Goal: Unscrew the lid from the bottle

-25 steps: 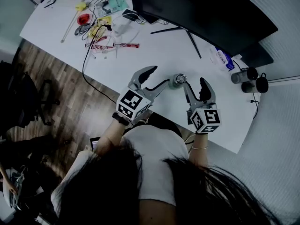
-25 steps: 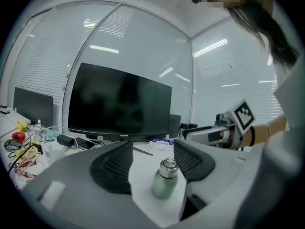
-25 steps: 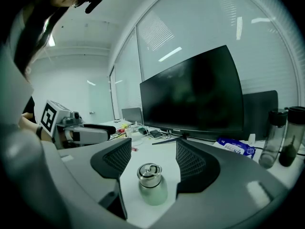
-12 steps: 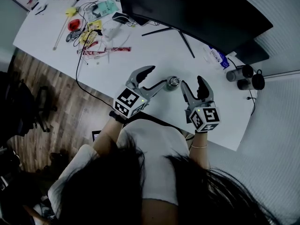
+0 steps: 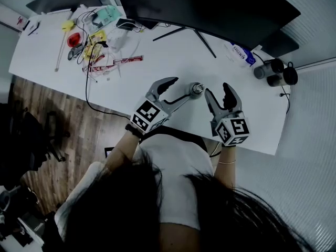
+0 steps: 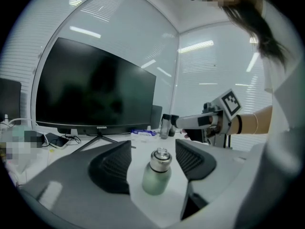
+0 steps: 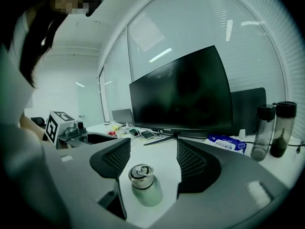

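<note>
Head view has the small bottle [image 5: 197, 89] standing upright on the white surface [image 5: 157, 56], near its front edge and in front of the dark monitor [image 5: 210, 9], with its metal lid [image 6: 160, 158] on. It stands between the two tools. The left tongs [image 5: 181, 86] come at it from one side and the right tongs [image 5: 217, 90] from the other, both pointing nearly level. That looks like a set-up for one pair to steady the body while the other turns the lid, though which will do which cannot yet be told. In the left gripper view the jaws stand wide apart with the bottle framed between the ribbed pads, clear of both. The right gripper view shows the same: jaws apart, the bottle just ahead between them, untouched. Compared with a second ago, the left tongs have been spreading wider and have tipped and edged in toward the bottle. The right tongs have hardly shifted, and the bottle is in the same spot, its lid not yet unscrewed.
</note>
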The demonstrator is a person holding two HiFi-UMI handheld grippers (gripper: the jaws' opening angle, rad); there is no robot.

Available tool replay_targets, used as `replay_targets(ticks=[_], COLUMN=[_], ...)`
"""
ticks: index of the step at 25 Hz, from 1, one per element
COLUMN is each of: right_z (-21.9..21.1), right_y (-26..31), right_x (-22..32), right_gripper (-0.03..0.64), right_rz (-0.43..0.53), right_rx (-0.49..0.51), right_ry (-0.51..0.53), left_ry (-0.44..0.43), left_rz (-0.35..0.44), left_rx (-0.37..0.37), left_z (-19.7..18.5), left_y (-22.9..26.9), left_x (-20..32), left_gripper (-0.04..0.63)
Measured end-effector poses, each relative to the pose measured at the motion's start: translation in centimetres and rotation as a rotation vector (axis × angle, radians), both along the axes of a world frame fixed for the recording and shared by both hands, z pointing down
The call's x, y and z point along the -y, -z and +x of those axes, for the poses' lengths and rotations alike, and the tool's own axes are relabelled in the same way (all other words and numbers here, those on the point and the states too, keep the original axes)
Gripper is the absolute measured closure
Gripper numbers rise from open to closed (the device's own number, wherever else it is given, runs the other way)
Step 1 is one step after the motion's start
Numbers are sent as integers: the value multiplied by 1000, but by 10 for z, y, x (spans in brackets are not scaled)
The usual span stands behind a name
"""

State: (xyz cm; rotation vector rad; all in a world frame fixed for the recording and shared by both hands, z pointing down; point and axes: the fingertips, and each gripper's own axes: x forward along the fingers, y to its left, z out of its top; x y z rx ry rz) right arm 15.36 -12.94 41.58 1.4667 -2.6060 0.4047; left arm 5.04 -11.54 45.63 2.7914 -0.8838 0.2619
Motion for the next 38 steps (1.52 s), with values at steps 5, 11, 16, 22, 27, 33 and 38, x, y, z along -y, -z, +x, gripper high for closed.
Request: replay_targets(ticks=[5, 11, 16, 22, 27, 33, 38], right_z=[-10, -23, -30, -35, -41, -48, -53], right_y=[-8, -24, -37, -52, -63, -76, -84], right_x=[-3, -1, -1, -1, 1, 4, 8], right_gripper=[339, 339, 339, 339, 339, 339, 339], right_rz=[-13, -32, -49, -52, -57, -70, -80], right_rx=[-2, -7, -2, -3, -4, -27, -37], right_ry=[-6, 3, 6, 9, 13, 23, 23], left_ry=[-84, -183, -250, -314, -343, -358, -352], left_rz=[-8, -29, -27, -27, -37, -35, -49], left_rx=[20, 39, 67, 80, 100, 116, 121], left_z=[8, 22, 29, 42, 50, 62, 66], left_y=[-15, -35, -57, -82, -101, -113, -119], left_x=[-3, -5, -7, -7, -5, -3, -2], left_gripper=[273, 263, 239, 212, 198, 198, 199])
